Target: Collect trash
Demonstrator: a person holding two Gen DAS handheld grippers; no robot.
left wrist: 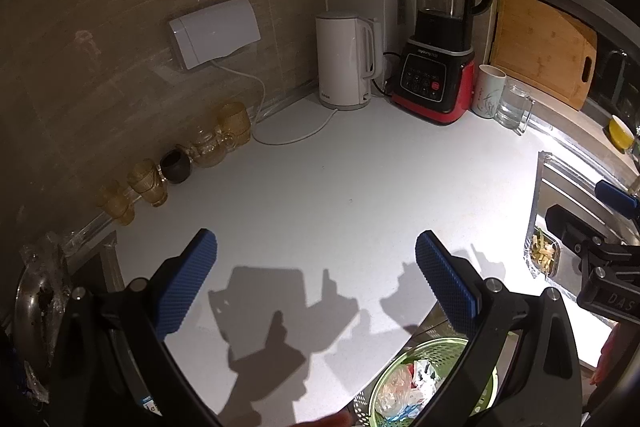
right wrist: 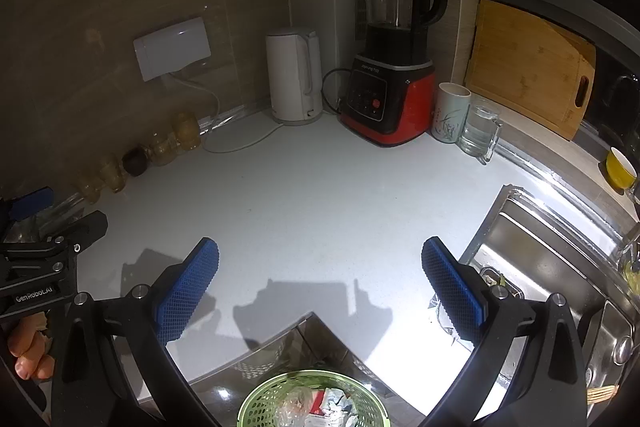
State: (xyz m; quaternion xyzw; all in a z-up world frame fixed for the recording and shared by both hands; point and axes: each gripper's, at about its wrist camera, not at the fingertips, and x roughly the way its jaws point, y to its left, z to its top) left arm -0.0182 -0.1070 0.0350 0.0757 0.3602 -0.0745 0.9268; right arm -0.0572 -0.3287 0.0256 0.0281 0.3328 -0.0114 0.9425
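A green perforated trash basket [left wrist: 452, 349] [right wrist: 264, 399] sits below the counter's front edge, holding crumpled wrappers and a clear plastic bag [left wrist: 394, 385] [right wrist: 296, 407]. My left gripper [left wrist: 316, 281] hangs open over the white counter, nothing between its blue pads. The right gripper [right wrist: 320, 287] is also open and empty above the counter's front edge. Each gripper shows at the side of the other's view: the right one [left wrist: 612, 247] near the sink, the left one [right wrist: 44, 247] held by a hand.
At the back stand a white kettle [left wrist: 346, 61], a red-and-black blender [left wrist: 440, 27], a cup [left wrist: 489, 91], a glass mug [left wrist: 514, 105] and a wooden board [left wrist: 544, 47]. Amber glasses [left wrist: 208, 143] line the left wall. A steel sink [right wrist: 540, 259] with a food container [left wrist: 544, 253] lies right.
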